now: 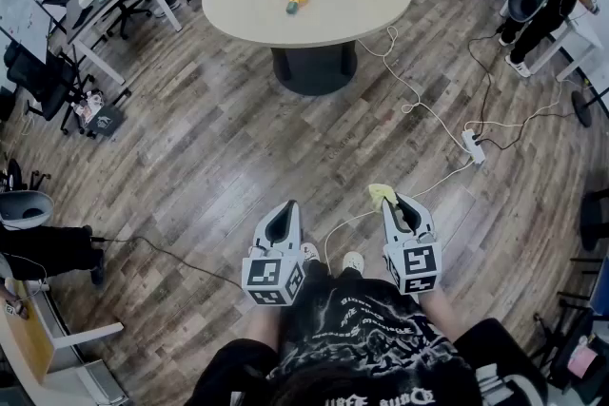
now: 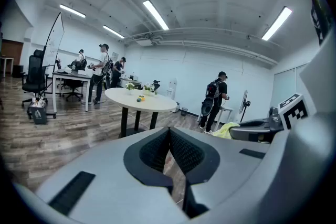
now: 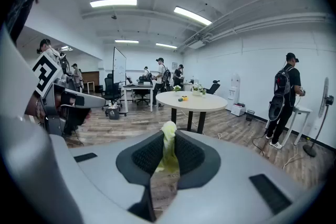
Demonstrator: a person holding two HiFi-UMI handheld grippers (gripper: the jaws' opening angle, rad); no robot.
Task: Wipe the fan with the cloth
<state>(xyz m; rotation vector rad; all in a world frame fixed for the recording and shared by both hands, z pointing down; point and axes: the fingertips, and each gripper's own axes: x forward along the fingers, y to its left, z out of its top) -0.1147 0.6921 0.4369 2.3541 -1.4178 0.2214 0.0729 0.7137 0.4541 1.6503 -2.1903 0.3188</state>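
The cloth (image 3: 168, 148), a yellow-green rag, is clamped between the pads of the right hand-held gripper (image 3: 167, 145). A small tuft stands above the tips and the rest hangs limp down the gap. In the head view the same tuft (image 1: 383, 195) is seen at the tip of the right hand-held gripper (image 1: 392, 204), held over the wooden floor (image 1: 219, 157).

The left hand-held gripper (image 2: 169, 136) is clenched, its ribbed pads pressed together with nothing between them.

The fan (image 3: 323, 99) is seen at the far side of the room, upright on a thin pole, near a person with a backpack (image 3: 283, 93), and well apart from both hand-held grippers. Nothing has been wiped yet.

The cloth is judged light, soft and shapeless. It is expected to bunch and fold under pressure, and only a narrow pinch of it is held, so it could be dragged out of the pads by friction against the grille. A deeper bite, with more fabric left free ahead of the tips, would serve better.

The fan is judged light and top-heavy, with a thin guard that may flex. It is best steadied at the pole or the guard's rim by the left hand-held gripper while gentle strokes are made.
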